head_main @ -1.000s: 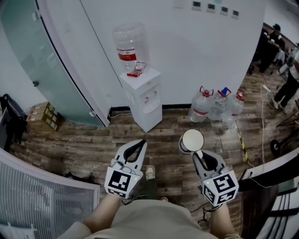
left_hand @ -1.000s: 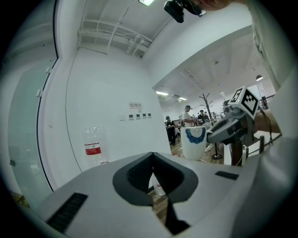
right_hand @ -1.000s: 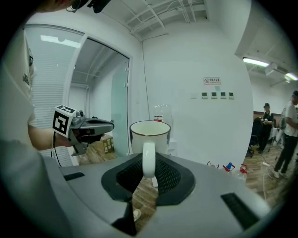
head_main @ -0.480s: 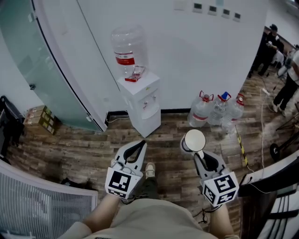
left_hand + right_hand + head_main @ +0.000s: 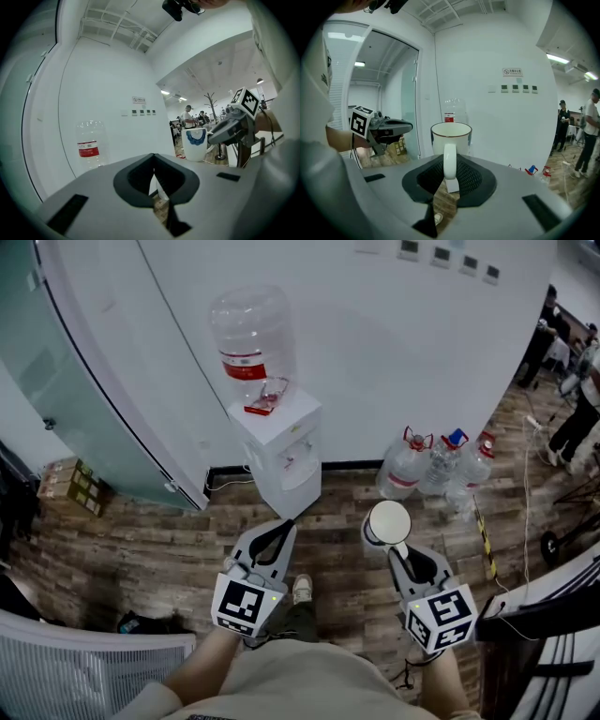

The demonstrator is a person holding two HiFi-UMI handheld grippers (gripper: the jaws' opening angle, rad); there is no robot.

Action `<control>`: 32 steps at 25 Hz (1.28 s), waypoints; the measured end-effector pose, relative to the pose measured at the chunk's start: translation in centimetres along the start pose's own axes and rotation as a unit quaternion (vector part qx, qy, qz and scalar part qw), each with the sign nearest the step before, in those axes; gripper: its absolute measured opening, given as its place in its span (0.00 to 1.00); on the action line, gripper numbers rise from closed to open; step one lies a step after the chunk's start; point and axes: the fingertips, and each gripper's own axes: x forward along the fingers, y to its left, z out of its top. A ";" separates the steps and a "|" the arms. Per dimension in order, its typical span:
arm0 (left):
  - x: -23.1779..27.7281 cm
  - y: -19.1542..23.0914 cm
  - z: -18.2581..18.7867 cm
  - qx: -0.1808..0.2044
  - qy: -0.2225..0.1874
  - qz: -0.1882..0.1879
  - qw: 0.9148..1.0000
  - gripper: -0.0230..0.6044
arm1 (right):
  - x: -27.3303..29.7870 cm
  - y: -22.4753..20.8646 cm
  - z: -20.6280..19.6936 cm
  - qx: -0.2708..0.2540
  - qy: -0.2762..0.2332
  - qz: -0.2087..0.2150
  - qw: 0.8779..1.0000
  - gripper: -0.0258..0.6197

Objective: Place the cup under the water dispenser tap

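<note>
Right hand-held gripper point(image 5: 399, 549) clenched on cup point(image 5: 386, 521) handle point(image 5: 449, 161), cup just ahead. Judged stiff, breakable, smooth; handle safest hold. Left hand-held gripper point(image 5: 284, 525) closed, empty.

Cup point(image 5: 386, 521): white mug, dark rim, blue pattern on side. Upright, opening up, handle pinched in right tongs point(image 5: 399, 548), carried over wood floor point(image 5: 141, 549).
Water dispenser point(image 5: 286, 451): white floor unit against wall, clear bottle point(image 5: 251, 343) w/ red label on top, taps in front recess.
Cup well apart from it.
</note>
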 end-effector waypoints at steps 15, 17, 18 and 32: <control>13.2 15.5 -1.5 0.006 0.014 -0.022 1.000 0.05 | 17.4 -5.6 8.4 -0.001 0.003 -0.017 1.000 0.14; 14.5 17.4 -1.8 0.008 0.014 -0.024 1.000 0.05 | 19.5 -6.2 9.3 0.001 0.001 -0.020 1.000 0.14; 15.0 18.2 -2.0 0.009 0.014 -0.025 1.000 0.05 | 20.4 -6.4 9.7 0.001 0.000 -0.021 1.000 0.14; 20.2 22.8 -3.4 -0.007 0.012 -0.016 1.000 0.05 | 28.0 -10.2 12.2 0.000 -0.008 -0.010 1.000 0.14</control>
